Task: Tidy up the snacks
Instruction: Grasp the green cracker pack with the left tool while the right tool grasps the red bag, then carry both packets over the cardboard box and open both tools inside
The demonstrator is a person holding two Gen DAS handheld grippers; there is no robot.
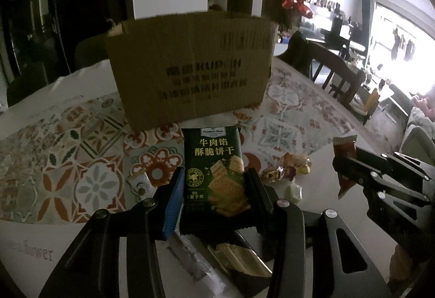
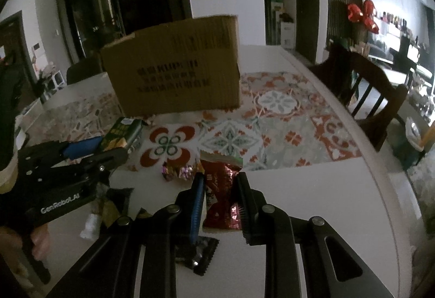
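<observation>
The left gripper holds a dark green cracker packet upright between its 2 fingers, both pads pressed against the packet's lower sides while its printed top stands clear above the tips; the packet is lifted off the table, in front of the cardboard box; under this gripper lie more wrapped snacks, one a biscuit pack with its contents showing. The right gripper is closed on a red foil snack packet, the packet running lengthwise between the jaws with its crimped upper end beyond the tips and its lower end toward the gripper's body; a few small wrapped candies lie on the table just left of it, at the edge of the patterned mat; a black wrapper lies beneath the right fingers; the box stands on the mat beyond both grippers.
</observation>
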